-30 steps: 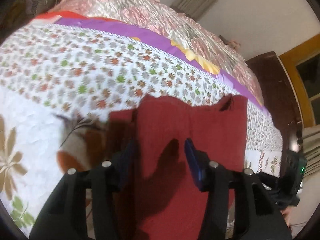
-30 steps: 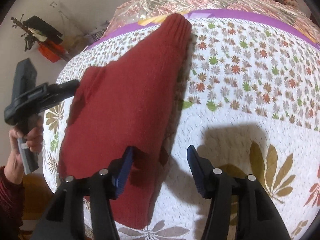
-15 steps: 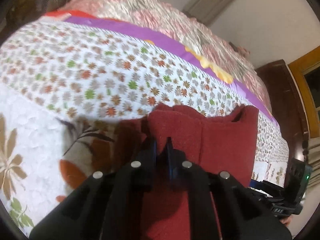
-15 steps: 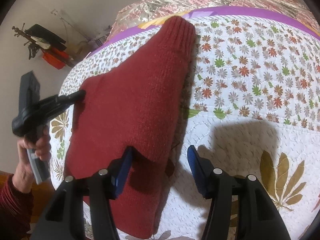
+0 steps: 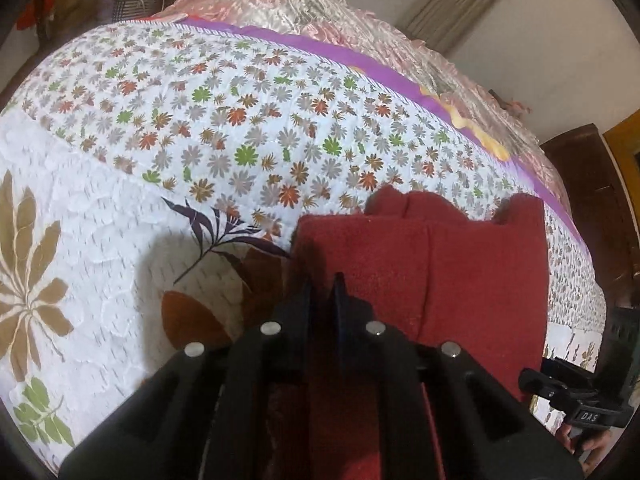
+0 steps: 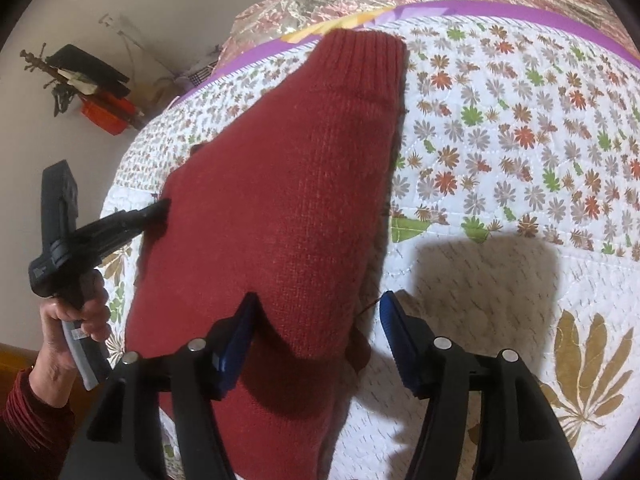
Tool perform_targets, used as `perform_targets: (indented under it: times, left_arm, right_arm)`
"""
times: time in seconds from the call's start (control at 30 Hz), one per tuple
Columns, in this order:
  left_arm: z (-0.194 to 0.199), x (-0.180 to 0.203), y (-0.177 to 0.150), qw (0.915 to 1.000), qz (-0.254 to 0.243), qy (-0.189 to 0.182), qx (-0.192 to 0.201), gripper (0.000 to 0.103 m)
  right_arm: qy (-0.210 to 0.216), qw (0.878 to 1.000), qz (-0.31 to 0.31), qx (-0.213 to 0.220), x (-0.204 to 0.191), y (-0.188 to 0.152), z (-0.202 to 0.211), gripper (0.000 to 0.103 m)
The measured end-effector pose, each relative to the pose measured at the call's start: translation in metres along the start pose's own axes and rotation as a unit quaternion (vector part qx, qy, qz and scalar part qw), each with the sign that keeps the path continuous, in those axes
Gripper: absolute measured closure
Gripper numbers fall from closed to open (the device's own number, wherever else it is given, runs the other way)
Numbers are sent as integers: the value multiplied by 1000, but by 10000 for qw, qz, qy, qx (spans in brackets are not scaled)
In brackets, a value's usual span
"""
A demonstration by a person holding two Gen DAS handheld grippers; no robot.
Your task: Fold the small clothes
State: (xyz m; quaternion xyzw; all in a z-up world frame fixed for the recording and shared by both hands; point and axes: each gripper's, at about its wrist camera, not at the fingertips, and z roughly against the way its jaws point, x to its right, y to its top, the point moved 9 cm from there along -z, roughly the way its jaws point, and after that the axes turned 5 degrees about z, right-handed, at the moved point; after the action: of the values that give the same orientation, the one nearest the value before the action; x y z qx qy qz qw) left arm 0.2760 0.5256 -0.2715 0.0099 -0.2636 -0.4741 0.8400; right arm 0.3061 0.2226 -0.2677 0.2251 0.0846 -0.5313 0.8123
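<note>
A dark red knitted sweater (image 6: pixel 280 208) lies on the flowered bedspread, its ribbed end (image 6: pixel 360 52) pointing to the far side of the bed. My left gripper (image 5: pixel 322 280) is shut on the sweater's near edge (image 5: pixel 360 248), pinching a fold of the knit. The right wrist view shows that same left gripper (image 6: pixel 160 206) gripping the sweater's left side, held by a hand (image 6: pixel 76 316). My right gripper (image 6: pixel 318 310) is open, its blue pads on either side of the sweater's near right edge, nothing clamped.
The quilted bedspread (image 5: pixel 200 140) has a purple border (image 5: pixel 360 68) and a shiny pink cover (image 5: pixel 300 4) behind it. Dark wooden furniture (image 5: pixel 592 208) stands to the right of the bed. A shelf with dark items (image 6: pixel 88 80) hangs on the left wall.
My left gripper went from open to shut on the sweater's edge and has drawn it up. The right gripper stayed open and moved closer over the sweater's near edge.
</note>
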Motion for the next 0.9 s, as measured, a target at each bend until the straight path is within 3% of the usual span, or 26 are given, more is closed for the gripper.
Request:
perform_targets:
  times: [0.17,0.23,0.47,0.73,0.9]
  left_arm:
    - [29,-4,-7,9995,38,-229,-207,40]
    - [42,-3,-18,9982,-21,-489,-356,33]
    - [42,-5,-68,9891,-189,-1051,-1012,26]
    - [15,-3,-70,9870,-164,-1037,-1219,25]
    - [-5,13,-73,9764,-261,-1459,-1572,19]
  right_arm:
    - [31,9998,154,124,-4,1,20,41]
    - [69,9996,229,167,-7,-2,27,41]
    - [176,9992,329,131,-11,-17,35,32]
    - [317,9993,221,-5,-15,-24,18,31]
    - [366,9989,267,-82,-20,-23,5,31]
